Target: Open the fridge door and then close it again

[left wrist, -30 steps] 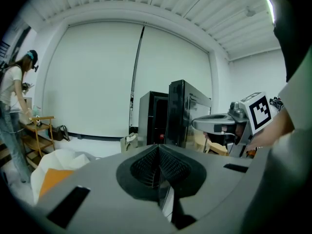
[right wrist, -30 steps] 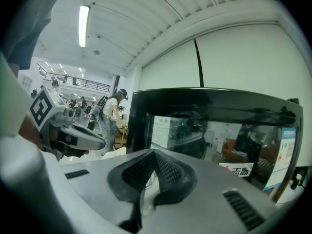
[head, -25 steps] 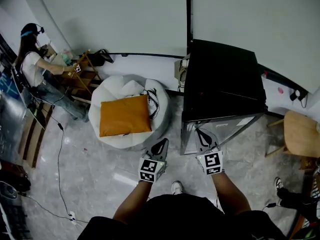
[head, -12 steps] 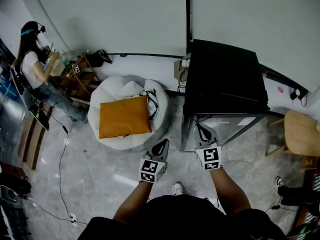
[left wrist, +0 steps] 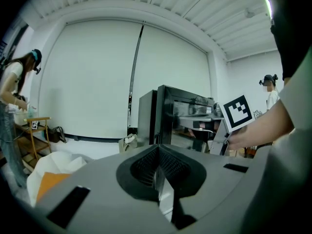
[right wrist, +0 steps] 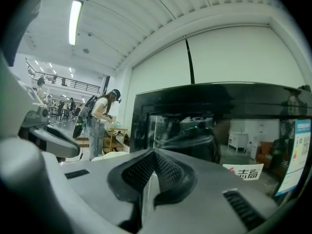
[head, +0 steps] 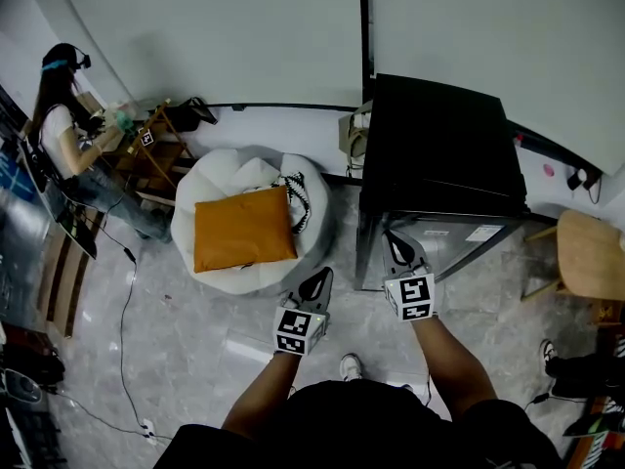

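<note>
Both pairs of jaws are pressed together, empty. The right gripper [head: 397,252] points at the glass door [head: 444,234] of the black fridge [head: 439,145], close to it. The left gripper [head: 315,283] hangs alongside, near a white beanbag [head: 220,179].

Compact black box-shaped fridge [head: 439,145] with a glossy flat top stands upright on the floor, its back to the white wall. Its reflective glass-fronted door [head: 447,236], black-framed, appears flush with the cabinet. Full closure cannot be confirmed.
</note>
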Tool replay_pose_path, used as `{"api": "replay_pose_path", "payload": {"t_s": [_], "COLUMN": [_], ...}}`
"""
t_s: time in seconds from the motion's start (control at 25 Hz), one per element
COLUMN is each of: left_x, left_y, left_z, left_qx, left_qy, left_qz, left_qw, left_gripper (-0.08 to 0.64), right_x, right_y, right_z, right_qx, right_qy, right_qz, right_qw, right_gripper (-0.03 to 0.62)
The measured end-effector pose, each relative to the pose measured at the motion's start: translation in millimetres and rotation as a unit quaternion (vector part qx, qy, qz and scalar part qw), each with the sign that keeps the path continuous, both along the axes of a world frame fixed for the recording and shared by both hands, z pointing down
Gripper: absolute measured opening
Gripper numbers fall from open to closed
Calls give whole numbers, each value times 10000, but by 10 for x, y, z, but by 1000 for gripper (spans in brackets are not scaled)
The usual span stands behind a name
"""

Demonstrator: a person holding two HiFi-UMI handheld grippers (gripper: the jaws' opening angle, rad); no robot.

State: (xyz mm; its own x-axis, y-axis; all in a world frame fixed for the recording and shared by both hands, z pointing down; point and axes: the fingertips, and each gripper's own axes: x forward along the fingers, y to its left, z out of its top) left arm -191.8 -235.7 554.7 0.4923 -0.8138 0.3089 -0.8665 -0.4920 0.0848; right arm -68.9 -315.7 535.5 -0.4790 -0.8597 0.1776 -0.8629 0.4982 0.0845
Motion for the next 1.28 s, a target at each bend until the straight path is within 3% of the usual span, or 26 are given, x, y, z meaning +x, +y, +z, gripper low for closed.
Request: {"api": "replay_pose_path", "payload": {"t_s": [0.72, 0.88, 1.28], "left_x": [16, 28, 254], "left_y": [-18, 24, 243], "left_z": [15, 9, -51], "left_qx": [-12, -28, -14], "left_qy": [-67, -65, 68], "left_qz": [60, 60, 176], "left_qw": [10000, 10000, 9998], "left_gripper": [20, 20, 20], "right_x": [-32, -13, -53], "right_y": [-335, -339, 117], "right_z": [34, 31, -287], "right_qx": [45, -141, 67], "right_qy": [208, 118, -28], "right_qz": [-11, 16, -409], "right_qw": [9998, 9998, 9991], "right_gripper": [9, 11, 11]}}
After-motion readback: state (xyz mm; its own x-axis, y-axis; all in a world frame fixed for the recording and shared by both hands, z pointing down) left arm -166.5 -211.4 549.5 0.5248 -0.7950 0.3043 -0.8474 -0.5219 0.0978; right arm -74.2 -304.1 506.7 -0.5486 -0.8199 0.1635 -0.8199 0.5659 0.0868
